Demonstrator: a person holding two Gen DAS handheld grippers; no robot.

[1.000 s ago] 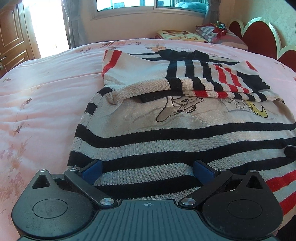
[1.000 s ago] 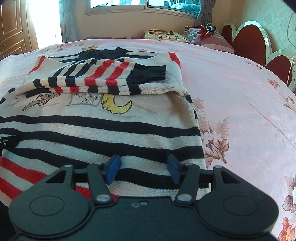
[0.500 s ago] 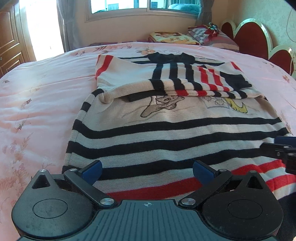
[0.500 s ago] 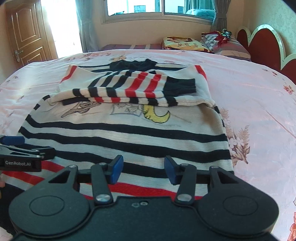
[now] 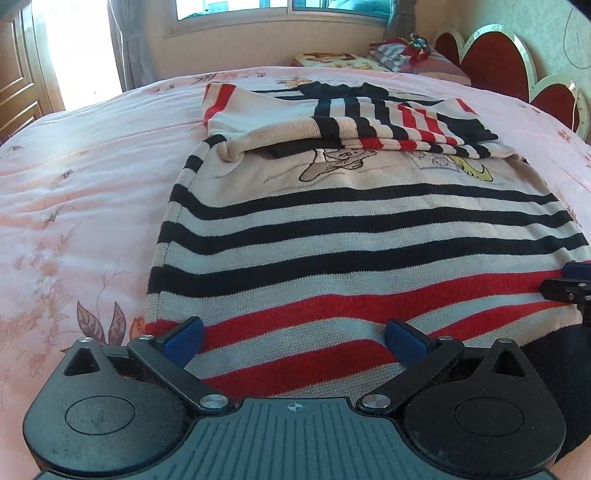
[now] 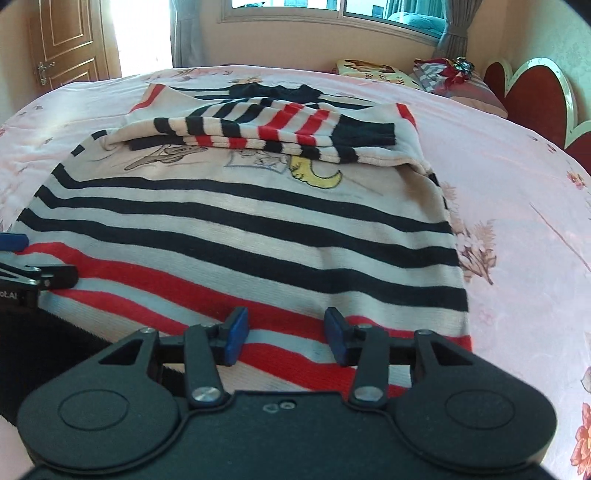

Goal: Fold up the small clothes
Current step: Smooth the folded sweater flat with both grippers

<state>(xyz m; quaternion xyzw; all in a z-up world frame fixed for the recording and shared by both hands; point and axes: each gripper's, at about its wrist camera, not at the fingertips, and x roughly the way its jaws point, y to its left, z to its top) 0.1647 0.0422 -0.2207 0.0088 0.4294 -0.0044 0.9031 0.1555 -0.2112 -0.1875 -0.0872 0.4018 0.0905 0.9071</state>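
Both your grippers, left (image 5: 293, 341) and right (image 6: 284, 334), hover released over the sweater's (image 5: 362, 236) hem; only the right view shows the door (image 6: 66, 40).

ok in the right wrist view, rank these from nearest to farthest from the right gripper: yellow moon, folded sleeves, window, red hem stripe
1. Red hem stripe, lying right between the right gripper fingers.
2. Yellow moon, mid sweater, slightly right.
3. Folded sleeves, across the chest just beyond the moon.
4. Window, on the far wall.
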